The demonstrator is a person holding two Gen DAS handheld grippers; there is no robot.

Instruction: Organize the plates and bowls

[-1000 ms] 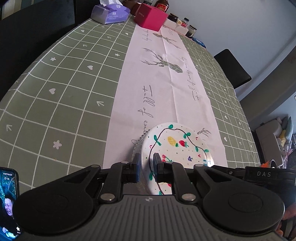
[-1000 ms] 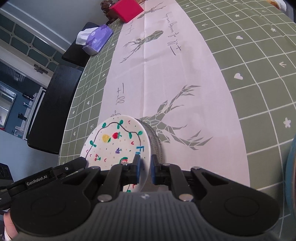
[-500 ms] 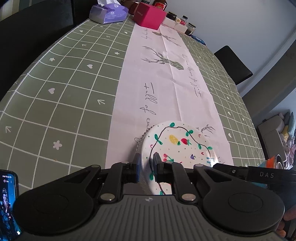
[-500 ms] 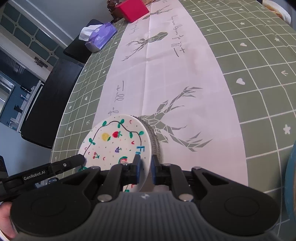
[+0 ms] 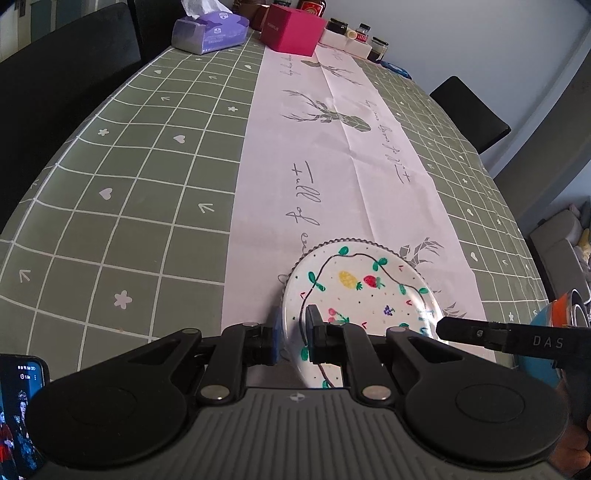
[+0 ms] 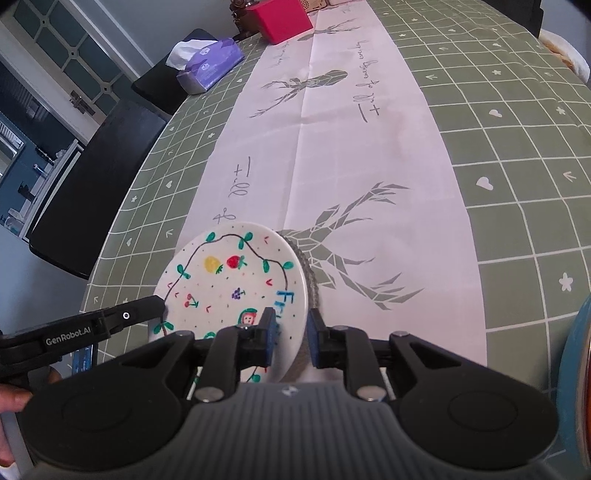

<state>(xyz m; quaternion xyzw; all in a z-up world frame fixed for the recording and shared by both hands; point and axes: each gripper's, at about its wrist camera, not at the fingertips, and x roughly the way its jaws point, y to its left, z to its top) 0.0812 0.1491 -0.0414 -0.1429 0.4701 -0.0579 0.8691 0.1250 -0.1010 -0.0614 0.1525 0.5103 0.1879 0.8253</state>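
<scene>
The painted plate (image 5: 364, 291) sits atop a grey ribbed-rim dish (image 6: 309, 280) on the pale runner (image 5: 332, 155) at the near end of the counter (image 5: 147, 184). The left claw (image 5: 291, 334) is pinched on the plate's near-left rim; the right claw (image 6: 290, 334) straddles the opposite rim with its jaws opening — pads just clear of the edge. Beyond, well apart — a purple tissue pack (image 5: 210, 31) and a pink box (image 5: 291, 27) at the far end.

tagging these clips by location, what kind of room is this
Most likely a home dining room: a long table under a green checked tablecloth with a deer-print runner, dark chairs drawn up along it, and a tissue box and condiment jars at the far end.
</scene>
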